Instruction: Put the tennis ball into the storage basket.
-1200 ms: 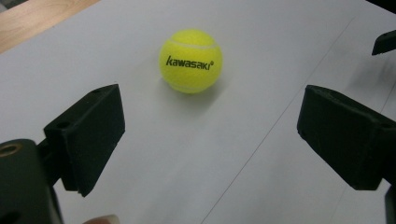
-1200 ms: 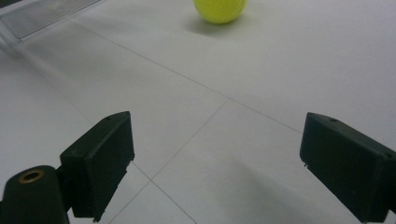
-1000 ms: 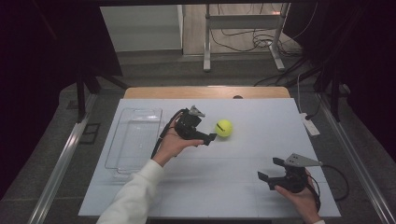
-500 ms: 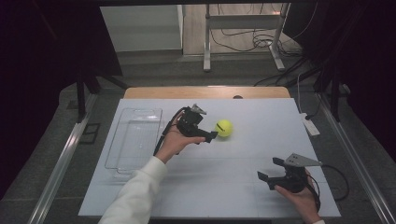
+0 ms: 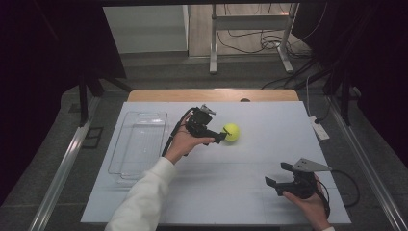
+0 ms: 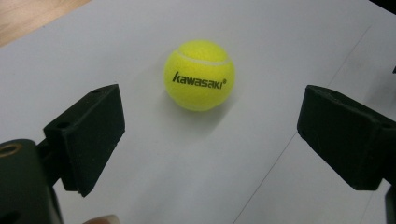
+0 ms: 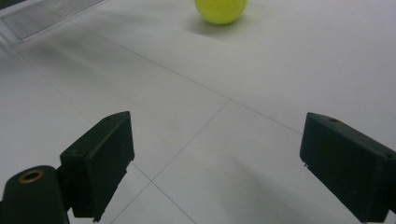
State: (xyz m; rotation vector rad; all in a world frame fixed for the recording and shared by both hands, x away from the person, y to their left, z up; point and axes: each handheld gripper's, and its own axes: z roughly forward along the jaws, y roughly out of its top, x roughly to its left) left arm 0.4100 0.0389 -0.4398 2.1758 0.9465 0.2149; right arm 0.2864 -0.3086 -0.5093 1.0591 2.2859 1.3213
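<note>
table: white top point(image 5: 240, 192), wooden edge at far side | floor: grey, cables point(image 5: 250, 45) lying | metal stand legs point(image 5: 214, 43) behind | sides: dark | light: dim, even
</note>
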